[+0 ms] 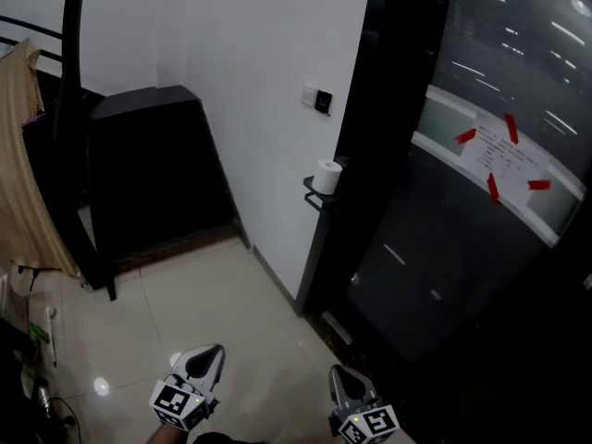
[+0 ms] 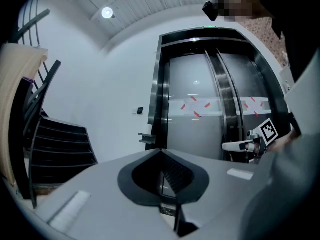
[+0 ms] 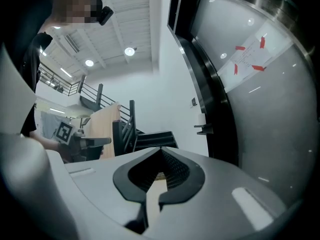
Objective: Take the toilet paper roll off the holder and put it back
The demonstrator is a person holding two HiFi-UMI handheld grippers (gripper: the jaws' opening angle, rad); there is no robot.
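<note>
A white toilet paper roll [image 1: 326,176] stands upright on a small black holder [image 1: 316,196] fixed to the wall, beside the dark elevator frame. Both grippers are low at the bottom of the head view, far from it. My left gripper [image 1: 215,351] is shut with nothing in it, and so is my right gripper [image 1: 337,373]. In the left gripper view the closed tips [image 2: 161,151] point toward the holder [image 2: 146,137], which is far off. The right gripper view shows the roll [image 3: 202,118] small on the holder [image 3: 202,129], beyond the closed tips [image 3: 161,149].
A curved elevator door [image 1: 481,211] with a paper notice [image 1: 499,160] taped in red fills the right side. A wall switch [image 1: 322,101] sits above the roll. A black stair block [image 1: 153,169] and a beige cloth [image 1: 23,183] stand at left over pale floor tiles [image 1: 185,313].
</note>
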